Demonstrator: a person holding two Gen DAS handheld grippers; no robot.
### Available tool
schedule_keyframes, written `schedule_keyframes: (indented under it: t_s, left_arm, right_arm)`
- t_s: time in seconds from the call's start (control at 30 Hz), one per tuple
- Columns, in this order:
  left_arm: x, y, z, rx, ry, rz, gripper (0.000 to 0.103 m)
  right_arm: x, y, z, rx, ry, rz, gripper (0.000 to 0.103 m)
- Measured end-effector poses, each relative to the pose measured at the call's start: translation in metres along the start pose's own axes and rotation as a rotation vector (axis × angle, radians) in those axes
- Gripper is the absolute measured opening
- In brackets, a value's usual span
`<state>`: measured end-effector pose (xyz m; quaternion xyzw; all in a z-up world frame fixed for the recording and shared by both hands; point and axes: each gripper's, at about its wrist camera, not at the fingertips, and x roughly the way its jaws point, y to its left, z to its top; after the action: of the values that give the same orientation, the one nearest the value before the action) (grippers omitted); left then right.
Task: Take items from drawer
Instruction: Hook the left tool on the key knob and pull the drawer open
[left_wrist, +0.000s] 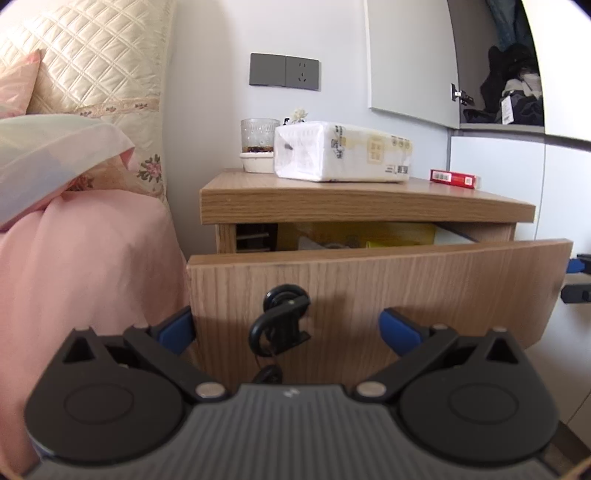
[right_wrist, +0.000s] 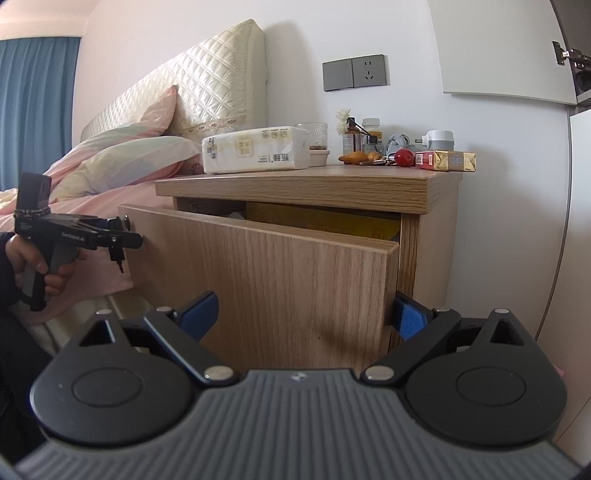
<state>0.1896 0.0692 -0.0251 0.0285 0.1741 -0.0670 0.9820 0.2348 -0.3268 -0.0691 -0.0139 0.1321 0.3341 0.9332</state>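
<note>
The wooden drawer (left_wrist: 369, 295) of the nightstand is pulled partly out. Its front carries a black knob (left_wrist: 284, 295) with a black clip hanging from it. My left gripper (left_wrist: 288, 328) is open just in front of the knob, one blue finger on each side, touching nothing. Something yellow (left_wrist: 369, 232) shows inside the drawer, also visible as the yellow item (right_wrist: 332, 221). My right gripper (right_wrist: 304, 314) is open at the drawer front's (right_wrist: 277, 277) right edge, with its right finger (right_wrist: 410, 317) past that edge. In the right wrist view a hand (right_wrist: 48, 273) holds the left gripper (right_wrist: 136, 240).
On the nightstand top (right_wrist: 295, 184) lie a white tissue pack (right_wrist: 255, 149), a glass (left_wrist: 258, 133), a red box (left_wrist: 452, 178), a red ball (right_wrist: 404, 157) and small bottles. A bed with pink bedding (left_wrist: 92, 277) is close on the left. A white wardrobe (left_wrist: 495, 177) stands on the right.
</note>
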Motion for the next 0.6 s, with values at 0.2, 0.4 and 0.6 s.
schedule_keyframes:
  t_s: [0.2,0.4,0.6]
  left_arm:
    - [-0.016,-0.005,-0.006,0.002,-0.002,0.014,0.103]
    - [-0.034,-0.012,-0.012,0.011,0.014,0.03,0.103]
    - [-0.055,-0.016,-0.021,-0.023,0.029,-0.053,0.103]
  right_arm:
    - [-0.011,0.006,-0.002,-0.027,0.013,0.024,0.1]
    - [-0.021,0.013,-0.003,-0.035,0.026,0.04,0.1]
    - [-0.034,0.021,-0.006,-0.053,0.035,0.059,0.1]
